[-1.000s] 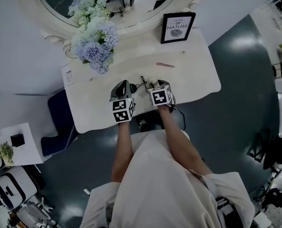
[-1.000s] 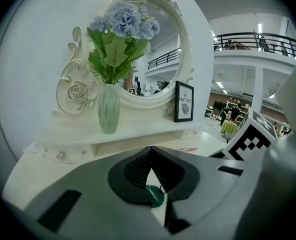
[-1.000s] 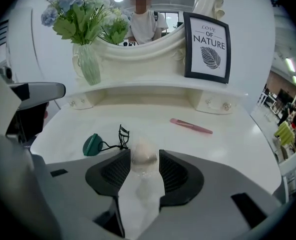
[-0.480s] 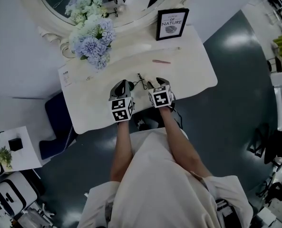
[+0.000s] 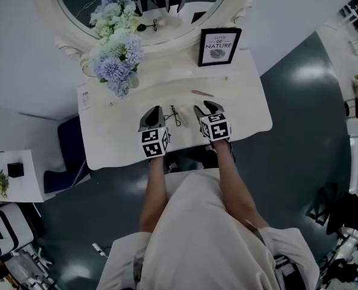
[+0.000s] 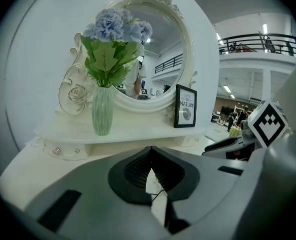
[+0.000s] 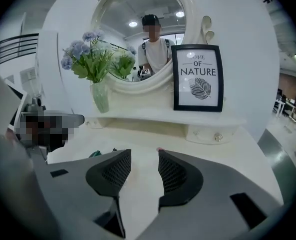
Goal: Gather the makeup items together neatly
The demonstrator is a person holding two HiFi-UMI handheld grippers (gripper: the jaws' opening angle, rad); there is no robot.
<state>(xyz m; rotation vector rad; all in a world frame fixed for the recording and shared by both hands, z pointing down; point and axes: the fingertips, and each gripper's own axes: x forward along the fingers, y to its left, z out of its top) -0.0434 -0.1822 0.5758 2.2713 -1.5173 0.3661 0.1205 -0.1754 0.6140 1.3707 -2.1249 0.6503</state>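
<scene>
A small black wiry makeup tool (image 5: 174,115) lies on the white dressing table (image 5: 242,110) between my two grippers. Farther back a pink pencil (image 5: 201,93) lies on the tabletop; its tip (image 7: 159,148) shows just beyond the right jaws. My left gripper (image 5: 154,110) rests left of the black tool, and its jaws (image 6: 148,156) meet at the tips, shut, with only table and a thin black wire showing below them. My right gripper (image 5: 205,108) sits right of the tool; its jaws (image 7: 144,168) stand apart and are closing, with nothing between them.
At the back of the table stand an oval mirror (image 5: 142,8), a green vase of blue flowers (image 5: 115,56) and a black-framed "NATURE" picture (image 5: 218,46). A dark stool (image 5: 70,153) and a small white side table (image 5: 22,180) are to the left.
My right gripper has shifted to the right, away from the black tool, which now lies in the open between the grippers. The left gripper has barely moved.
</scene>
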